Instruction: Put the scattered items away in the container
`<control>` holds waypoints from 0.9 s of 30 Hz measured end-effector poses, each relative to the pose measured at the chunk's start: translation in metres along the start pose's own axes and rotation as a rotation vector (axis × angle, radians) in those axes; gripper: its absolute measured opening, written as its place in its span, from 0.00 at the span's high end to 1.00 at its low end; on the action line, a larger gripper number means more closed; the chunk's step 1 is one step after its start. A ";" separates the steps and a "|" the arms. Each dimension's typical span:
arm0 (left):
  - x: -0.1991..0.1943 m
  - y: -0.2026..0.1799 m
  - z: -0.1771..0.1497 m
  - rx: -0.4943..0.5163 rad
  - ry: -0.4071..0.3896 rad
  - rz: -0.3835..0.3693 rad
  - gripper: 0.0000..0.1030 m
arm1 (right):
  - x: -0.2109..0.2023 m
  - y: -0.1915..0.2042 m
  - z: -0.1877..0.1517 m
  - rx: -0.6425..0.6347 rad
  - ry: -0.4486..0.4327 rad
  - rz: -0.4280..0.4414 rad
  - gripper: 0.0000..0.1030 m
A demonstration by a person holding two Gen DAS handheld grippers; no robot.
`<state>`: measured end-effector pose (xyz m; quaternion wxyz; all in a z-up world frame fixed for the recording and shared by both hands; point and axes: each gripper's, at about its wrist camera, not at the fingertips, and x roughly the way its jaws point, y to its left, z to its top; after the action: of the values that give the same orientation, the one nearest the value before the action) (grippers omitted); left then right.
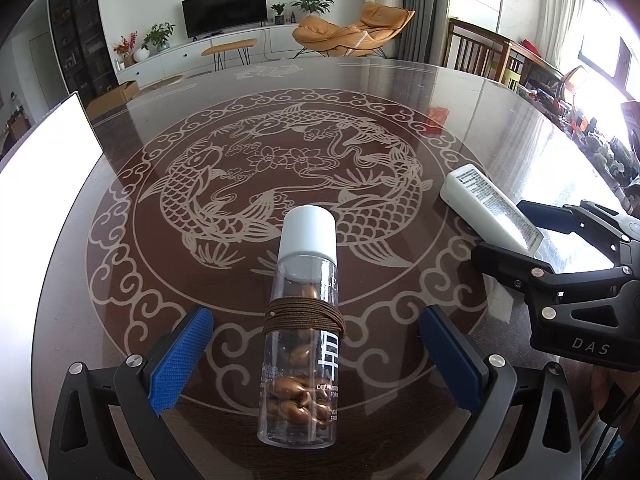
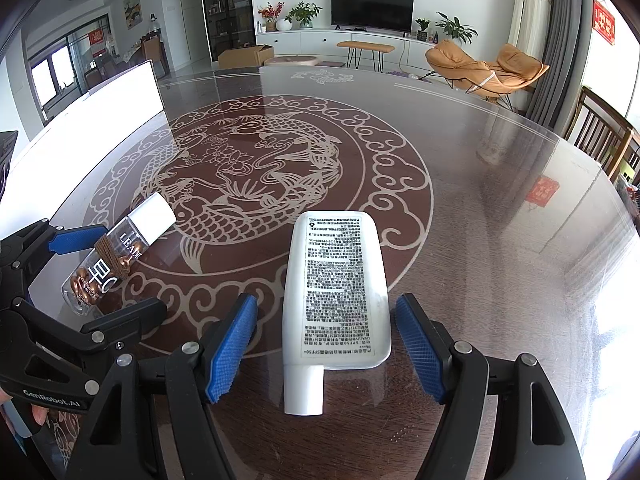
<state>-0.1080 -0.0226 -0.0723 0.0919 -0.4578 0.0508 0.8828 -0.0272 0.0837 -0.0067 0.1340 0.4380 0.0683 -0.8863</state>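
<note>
A clear bottle [image 1: 302,344] with a white cap, gold capsules inside and brown hair ties wound round it lies on the dark fish-patterned table [image 1: 400,92]. It lies between the wide-apart blue pads of my left gripper [image 1: 316,320], untouched by either pad. A white tube [image 2: 336,288] with printed text lies flat, cap toward the camera, inside my right gripper [image 2: 326,304], whose pads stand just off its sides. The right wrist view also shows the bottle [image 2: 116,256] and the left gripper [image 2: 116,272] at far left. The left wrist view shows the tube [image 1: 488,208] and the right gripper [image 1: 516,236] at right.
A bright white box wall [image 1: 44,168] stands at the table's left edge, also seen as a white box wall [image 2: 100,96] in the right wrist view. Wooden chairs [image 2: 600,140] stand beyond the table's right rim. Cluttered items [image 1: 592,136] line the far right.
</note>
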 end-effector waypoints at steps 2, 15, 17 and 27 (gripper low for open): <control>0.000 0.000 0.000 0.000 0.000 0.000 0.00 | 0.000 0.000 0.000 0.000 0.000 0.000 0.29; 0.001 0.000 -0.001 0.000 0.000 0.001 0.00 | 0.000 0.000 0.000 0.000 0.000 0.000 0.29; 0.000 -0.002 0.000 -0.001 0.000 0.001 0.00 | 0.000 0.000 0.000 0.001 0.000 0.000 0.29; 0.001 -0.002 0.000 -0.001 -0.001 0.001 0.00 | 0.000 0.000 0.001 0.001 0.000 0.000 0.29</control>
<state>-0.1080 -0.0207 -0.0731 0.0915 -0.4575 0.0506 0.8830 -0.0277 0.0832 -0.0066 0.1341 0.4380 0.0679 -0.8863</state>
